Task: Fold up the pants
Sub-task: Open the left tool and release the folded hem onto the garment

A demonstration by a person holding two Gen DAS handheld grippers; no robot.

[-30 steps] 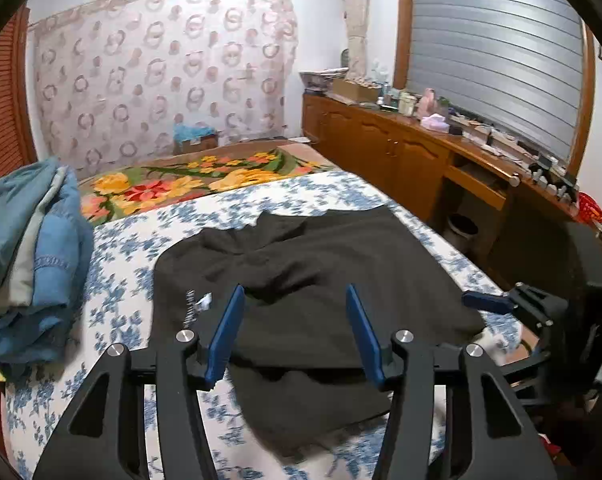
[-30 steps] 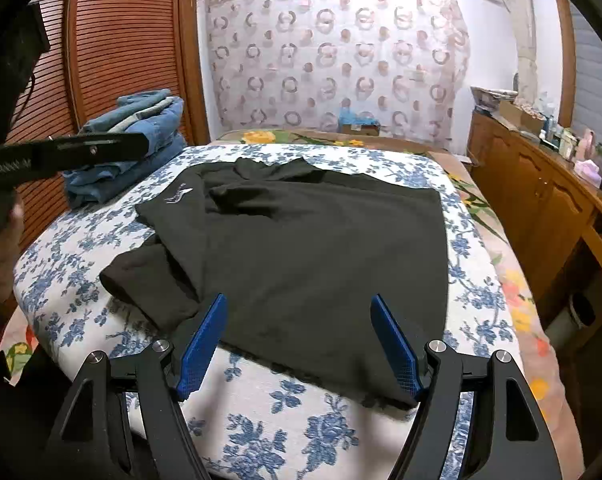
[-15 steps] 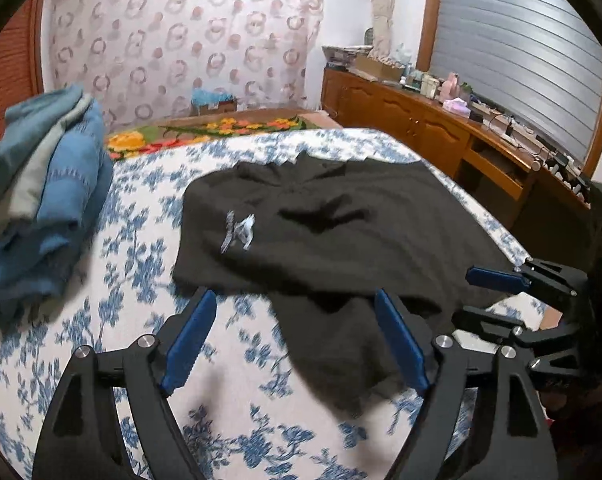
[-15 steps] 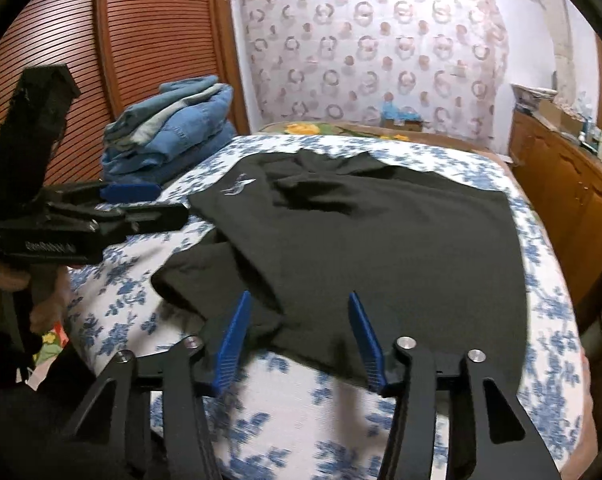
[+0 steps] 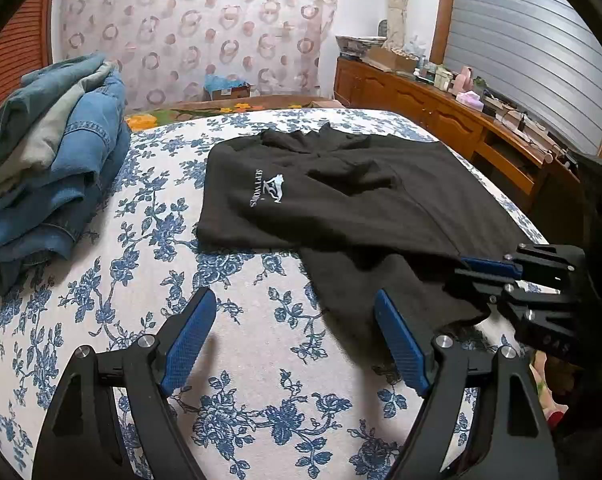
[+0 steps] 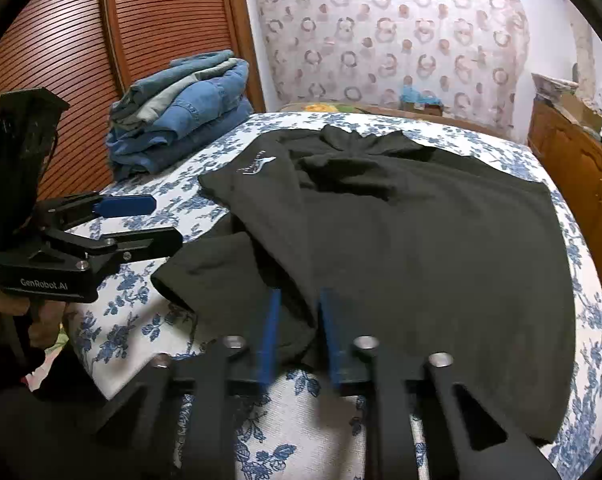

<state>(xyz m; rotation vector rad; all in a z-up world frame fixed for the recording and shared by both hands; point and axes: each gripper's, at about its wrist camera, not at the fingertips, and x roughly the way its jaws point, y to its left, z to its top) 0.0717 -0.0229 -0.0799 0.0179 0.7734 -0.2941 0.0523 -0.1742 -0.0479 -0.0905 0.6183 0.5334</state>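
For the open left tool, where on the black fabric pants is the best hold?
Likely the loose near hem of the black fabric pants, the leg end lying flat toward the bed's near edge. Come in low from that near edge; the left tool already faces it.

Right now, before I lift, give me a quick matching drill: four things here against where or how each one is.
Things:
1. left gripper
2. right gripper
3. black pants
4. stack of jeans

States:
A. closed on the pants' near edge
B. piled by the wooden doors
C. open over the bedsheet
D. spread on the bed

Pairs: 1-C, 2-A, 3-D, 4-B
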